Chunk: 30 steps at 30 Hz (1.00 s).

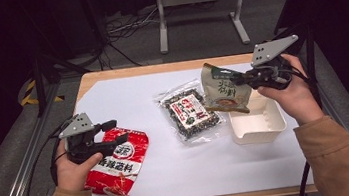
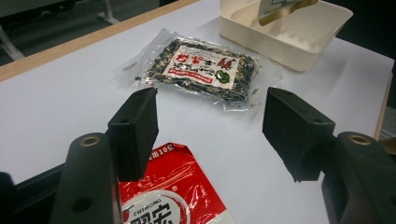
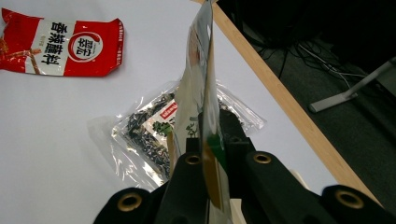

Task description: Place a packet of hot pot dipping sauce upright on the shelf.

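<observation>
My right gripper (image 1: 238, 78) is shut on a beige sauce packet (image 1: 224, 91), holding it upright in the air above the left end of a white tray (image 1: 258, 129). In the right gripper view the beige sauce packet (image 3: 201, 84) stands edge-on between the jaws of the right gripper (image 3: 208, 140). My left gripper (image 1: 115, 130) is open over the top edge of a red packet (image 1: 118, 163) that lies flat at the front left. In the left gripper view the jaws of the left gripper (image 2: 210, 116) stand wide with nothing between them, the red packet (image 2: 180, 186) below.
A clear bag of dark dried food (image 1: 190, 111) lies in the middle of the white table cover (image 1: 171, 169), between the red packet and the tray. The wooden table edge (image 1: 159, 68) runs along the back. Cables and a metal stand (image 1: 199, 4) are on the floor beyond.
</observation>
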Available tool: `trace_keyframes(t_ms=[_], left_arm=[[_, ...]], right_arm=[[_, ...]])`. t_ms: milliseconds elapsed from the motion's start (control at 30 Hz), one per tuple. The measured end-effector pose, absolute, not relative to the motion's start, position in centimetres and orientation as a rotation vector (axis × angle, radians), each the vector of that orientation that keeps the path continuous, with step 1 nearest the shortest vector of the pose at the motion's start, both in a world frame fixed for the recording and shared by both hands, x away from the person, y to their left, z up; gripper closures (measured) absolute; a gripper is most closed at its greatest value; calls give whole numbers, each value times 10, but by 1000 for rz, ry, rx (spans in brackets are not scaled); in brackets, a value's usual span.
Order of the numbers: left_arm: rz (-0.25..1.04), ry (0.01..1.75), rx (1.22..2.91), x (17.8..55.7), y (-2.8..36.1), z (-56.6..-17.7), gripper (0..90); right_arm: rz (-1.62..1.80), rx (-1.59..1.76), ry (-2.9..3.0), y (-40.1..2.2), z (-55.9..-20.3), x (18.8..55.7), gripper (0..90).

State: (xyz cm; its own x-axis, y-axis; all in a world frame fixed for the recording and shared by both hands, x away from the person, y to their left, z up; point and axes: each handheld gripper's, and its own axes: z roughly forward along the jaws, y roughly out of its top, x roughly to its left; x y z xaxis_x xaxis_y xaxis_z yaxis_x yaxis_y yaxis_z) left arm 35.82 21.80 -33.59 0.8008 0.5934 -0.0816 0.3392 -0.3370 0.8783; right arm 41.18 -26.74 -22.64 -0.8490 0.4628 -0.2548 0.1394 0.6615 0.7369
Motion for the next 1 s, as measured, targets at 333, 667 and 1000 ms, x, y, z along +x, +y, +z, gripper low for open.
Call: trace_keyframes(t_ms=[333,667,1000], left_arm=[[304,716,1953,360,222,-338,356],[309,728,1951,355,228,-341,333],[324,780,1936,347,240,-345,328]], right_arm=[[1006,448,2448,-282,-225,425,898],[1003,394,2440,-302,-225,440,899],[1000,374,2429,-319,-222,457,899]])
